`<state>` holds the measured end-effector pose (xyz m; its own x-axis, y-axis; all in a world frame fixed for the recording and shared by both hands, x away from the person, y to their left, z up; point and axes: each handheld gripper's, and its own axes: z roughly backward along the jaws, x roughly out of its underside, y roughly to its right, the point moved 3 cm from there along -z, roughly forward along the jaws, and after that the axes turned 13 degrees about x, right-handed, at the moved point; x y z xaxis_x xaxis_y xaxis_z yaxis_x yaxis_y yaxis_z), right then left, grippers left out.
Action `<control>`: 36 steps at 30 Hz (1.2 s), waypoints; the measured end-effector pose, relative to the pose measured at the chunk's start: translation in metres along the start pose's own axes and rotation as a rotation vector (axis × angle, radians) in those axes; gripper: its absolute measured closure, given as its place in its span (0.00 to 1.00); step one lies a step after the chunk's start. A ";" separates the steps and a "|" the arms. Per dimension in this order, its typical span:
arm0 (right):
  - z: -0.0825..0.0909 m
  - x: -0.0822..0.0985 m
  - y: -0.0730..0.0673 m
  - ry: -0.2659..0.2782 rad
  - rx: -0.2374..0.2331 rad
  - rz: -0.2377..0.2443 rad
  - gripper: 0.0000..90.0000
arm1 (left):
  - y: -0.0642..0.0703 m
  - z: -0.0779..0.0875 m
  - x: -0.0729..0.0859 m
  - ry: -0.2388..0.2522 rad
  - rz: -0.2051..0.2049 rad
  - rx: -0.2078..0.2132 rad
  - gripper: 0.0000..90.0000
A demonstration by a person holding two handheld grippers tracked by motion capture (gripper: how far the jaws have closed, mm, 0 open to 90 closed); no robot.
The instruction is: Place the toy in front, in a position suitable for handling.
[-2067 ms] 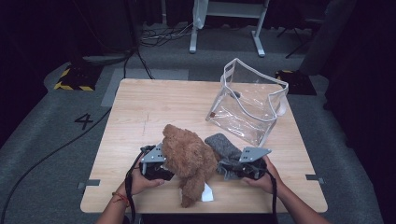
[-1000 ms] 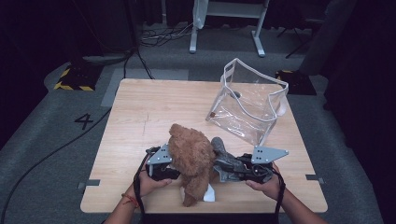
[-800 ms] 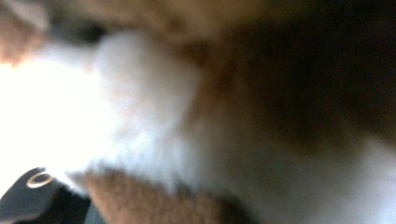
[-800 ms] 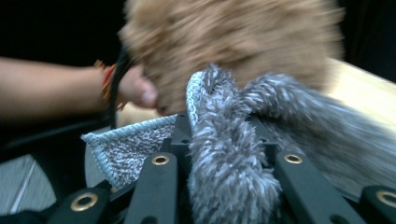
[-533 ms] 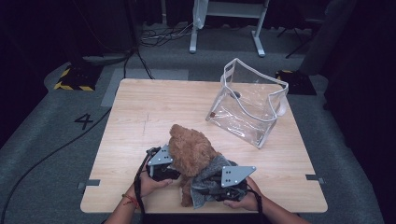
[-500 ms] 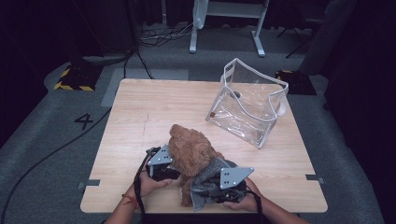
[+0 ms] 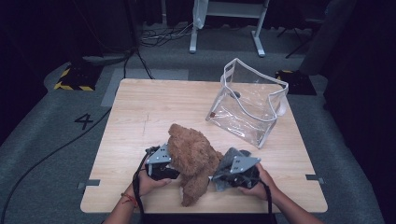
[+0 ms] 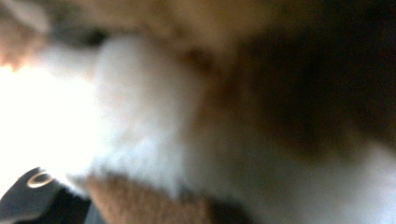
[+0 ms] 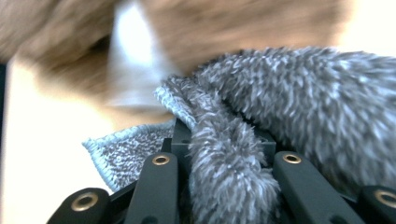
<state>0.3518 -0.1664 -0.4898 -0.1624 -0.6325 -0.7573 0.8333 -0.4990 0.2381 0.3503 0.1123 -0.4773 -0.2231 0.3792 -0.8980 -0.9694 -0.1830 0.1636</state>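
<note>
A brown teddy bear (image 7: pixel 194 156) sits upright near the table's front edge. My left gripper (image 7: pixel 172 164) presses into its left side, shut on the fur. In the left gripper view, blurred brown and white fur of the bear (image 8: pixel 140 200) lies right against the lens, above one finger (image 8: pixel 28 200). My right gripper (image 7: pixel 229 176) is at the bear's right flank, shut on a grey fuzzy cloth (image 7: pixel 228 155). In the right gripper view the cloth (image 9: pixel 303 102) bunches between the jaws of the right gripper (image 9: pixel 226 161), with the bear (image 9: pixel 224 28) just beyond.
A clear plastic bag (image 7: pixel 247 107) with white trim stands open at the back right of the wooden table (image 7: pixel 154 107). The person's hands come in over the front edge. Cables and a white stand lie on the floor behind.
My right gripper has carried the grey cloth leftward and downward, up against the bear's right side. The left gripper and the bear have kept their place.
</note>
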 end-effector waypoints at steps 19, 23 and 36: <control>-0.031 -0.029 0.051 0.111 -0.054 -0.195 0.81 | 0.001 -0.004 0.000 0.028 0.040 0.053 0.54; -0.024 -0.020 0.045 0.094 -0.087 -0.178 0.82 | 0.004 -0.002 0.001 -0.070 0.190 -0.074 0.21; -0.010 -0.012 0.035 0.091 -0.043 -0.158 0.82 | 0.061 -0.025 -0.024 -0.054 0.309 -0.218 0.15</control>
<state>0.3882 -0.1703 -0.4782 -0.2462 -0.4911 -0.8355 0.8235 -0.5606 0.0868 0.2996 0.0689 -0.4559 -0.5125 0.3224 -0.7959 -0.8123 -0.4824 0.3277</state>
